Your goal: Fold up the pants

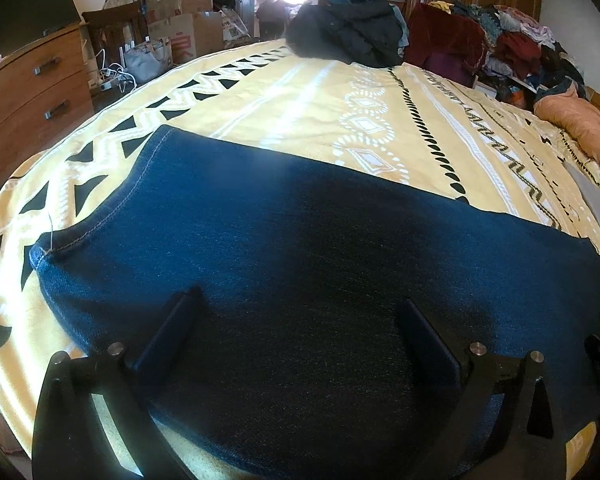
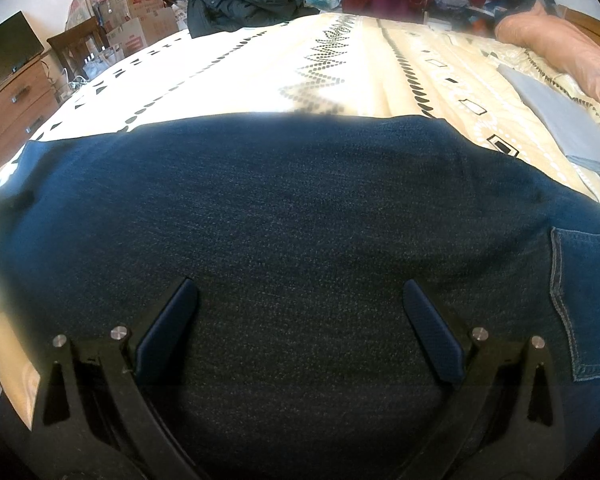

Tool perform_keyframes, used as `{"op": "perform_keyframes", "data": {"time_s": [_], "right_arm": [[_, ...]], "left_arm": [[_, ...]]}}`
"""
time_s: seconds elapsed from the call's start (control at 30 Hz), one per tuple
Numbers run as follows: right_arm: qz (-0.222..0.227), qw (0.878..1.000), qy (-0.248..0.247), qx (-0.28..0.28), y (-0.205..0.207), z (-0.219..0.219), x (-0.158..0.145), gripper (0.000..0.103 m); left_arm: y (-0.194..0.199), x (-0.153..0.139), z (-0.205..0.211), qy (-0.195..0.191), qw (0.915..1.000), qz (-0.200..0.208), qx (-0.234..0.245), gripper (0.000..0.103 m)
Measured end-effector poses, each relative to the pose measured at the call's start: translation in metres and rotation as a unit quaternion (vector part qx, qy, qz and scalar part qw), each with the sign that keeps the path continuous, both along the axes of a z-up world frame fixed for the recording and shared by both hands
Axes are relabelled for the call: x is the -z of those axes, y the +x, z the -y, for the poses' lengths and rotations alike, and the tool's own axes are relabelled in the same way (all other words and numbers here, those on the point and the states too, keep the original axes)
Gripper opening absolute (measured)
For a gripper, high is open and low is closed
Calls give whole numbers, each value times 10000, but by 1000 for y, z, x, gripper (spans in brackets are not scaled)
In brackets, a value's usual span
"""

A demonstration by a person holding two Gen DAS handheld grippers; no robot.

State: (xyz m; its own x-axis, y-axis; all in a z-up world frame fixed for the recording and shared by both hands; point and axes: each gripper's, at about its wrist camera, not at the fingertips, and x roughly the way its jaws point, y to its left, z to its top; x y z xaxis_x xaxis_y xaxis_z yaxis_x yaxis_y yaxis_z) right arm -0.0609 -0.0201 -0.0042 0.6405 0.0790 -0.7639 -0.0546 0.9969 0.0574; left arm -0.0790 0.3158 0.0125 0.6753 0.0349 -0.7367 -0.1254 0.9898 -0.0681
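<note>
Heavy, limp denim jeans (image 1: 300, 264) are lying flat on the bed (image 1: 300, 92); both the left claw (image 1: 300, 312) and the right claw (image 2: 300, 300) are being held released above them, and a hem or doubled edge is being judged the best hold.

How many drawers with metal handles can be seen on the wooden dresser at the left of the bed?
2. The upper drawer sits just under the top of the wooden dresser; the lower drawer is directly below it. Further drawers may be hidden behind the bed.
</note>
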Motion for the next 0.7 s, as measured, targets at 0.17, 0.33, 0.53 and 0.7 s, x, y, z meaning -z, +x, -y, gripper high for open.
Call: {"op": "perform_keyframes", "data": {"time_s": [0.17,0.33,0.53,0.7], "right_arm": [[0,10000,16,3,0,0,0,103],[-1,10000,29,5,0,-1,0,103],[-14,10000,71,-13,1,0,1,103],[-24,10000,93,-22,3,1,1,103]], "left_arm": [[-1,1,0,5,10000,19,4,103],[-1,1,-1,21,10000,14,6,103],[1,1,-1,74,10000,-8,4,103],[1,2,2,147,9999,-8,-28,103]]}}
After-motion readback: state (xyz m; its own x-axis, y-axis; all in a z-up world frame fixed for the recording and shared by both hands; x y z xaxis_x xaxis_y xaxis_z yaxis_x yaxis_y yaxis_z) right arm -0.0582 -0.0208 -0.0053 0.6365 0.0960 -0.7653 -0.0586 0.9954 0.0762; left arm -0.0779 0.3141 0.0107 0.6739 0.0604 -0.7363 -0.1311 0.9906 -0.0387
